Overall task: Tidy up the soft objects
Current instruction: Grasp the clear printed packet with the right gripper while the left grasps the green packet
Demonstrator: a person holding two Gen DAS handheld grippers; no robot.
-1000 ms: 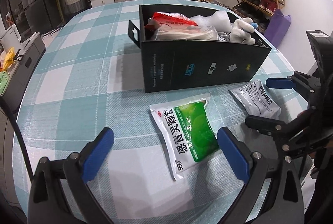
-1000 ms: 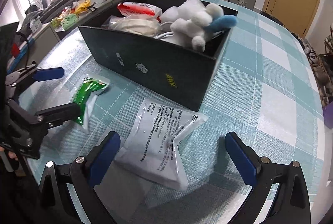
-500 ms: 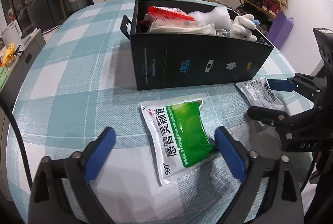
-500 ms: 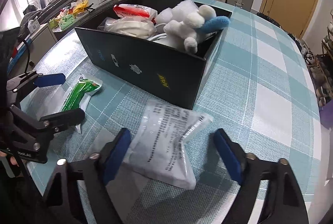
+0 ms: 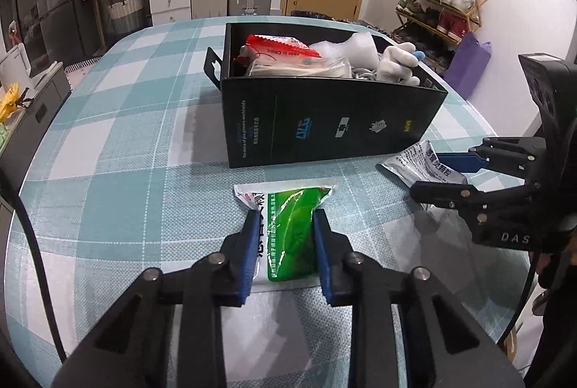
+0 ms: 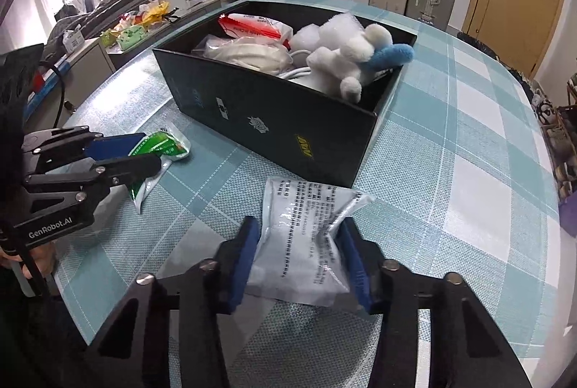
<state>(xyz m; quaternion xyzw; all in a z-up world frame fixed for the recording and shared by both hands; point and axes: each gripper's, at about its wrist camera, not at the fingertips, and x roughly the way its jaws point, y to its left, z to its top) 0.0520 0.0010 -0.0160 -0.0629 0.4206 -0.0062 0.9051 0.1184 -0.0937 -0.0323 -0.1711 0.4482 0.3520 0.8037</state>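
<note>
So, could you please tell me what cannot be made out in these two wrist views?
- Floor of the black box: both views, hidden by its walls and the plush toy and packets piled inside.
- Small print on the silver packet: right wrist view, too small and crumpled.
- Near end of the green packet: left wrist view, covered by the left claw.
- Right claw: contact under the packet unseen.

A green and white sachet (image 5: 288, 225) printed with Chinese characters lies flat on the checked bench (image 5: 119, 171), just in front of the black box (image 5: 324, 128). A silvery-white sachet (image 6: 306, 236) with black print lies crumpled near the box's corner. In the box are packed a white plush toy (image 6: 346, 63) with a blue part, a red-topped packet (image 6: 252, 27) and a clear bag of white material (image 6: 249, 54).
</note>
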